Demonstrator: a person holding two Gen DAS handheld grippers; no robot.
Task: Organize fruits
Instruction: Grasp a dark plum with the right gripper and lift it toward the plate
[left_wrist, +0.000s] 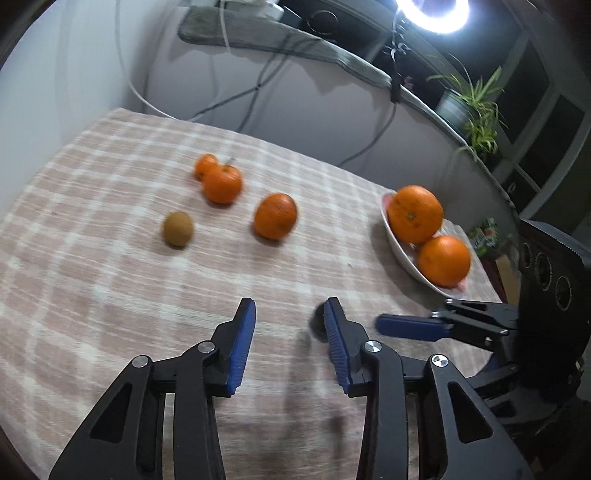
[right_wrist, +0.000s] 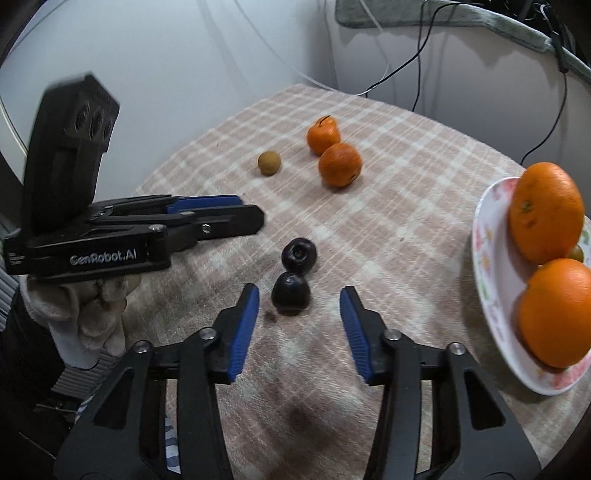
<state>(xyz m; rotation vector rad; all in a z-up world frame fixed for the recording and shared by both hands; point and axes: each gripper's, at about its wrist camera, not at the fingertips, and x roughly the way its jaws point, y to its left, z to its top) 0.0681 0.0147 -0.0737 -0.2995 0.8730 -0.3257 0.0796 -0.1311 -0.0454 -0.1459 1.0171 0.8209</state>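
Note:
A white plate (left_wrist: 400, 248) at the table's right holds two big oranges (left_wrist: 415, 213) (right_wrist: 546, 211). On the checked cloth lie three smaller oranges (left_wrist: 275, 216), (left_wrist: 222, 184), (left_wrist: 205, 166) and a brown kiwi (left_wrist: 177, 228) (right_wrist: 269, 163). Two dark plums (right_wrist: 298, 254), (right_wrist: 290, 293) lie near the front. My left gripper (left_wrist: 290, 314) is open and empty above the cloth. My right gripper (right_wrist: 300, 301) is open, with the nearer plum just ahead of its jaws. In the left wrist view the right gripper (left_wrist: 410, 326) shows side-on at the right.
The plate also shows in the right wrist view (right_wrist: 491, 280). The left gripper (right_wrist: 216, 214) hovers left of the plums there. Cables (left_wrist: 236, 92) hang on the wall behind the table. A potted plant (left_wrist: 472, 107) stands on a ledge at the back right.

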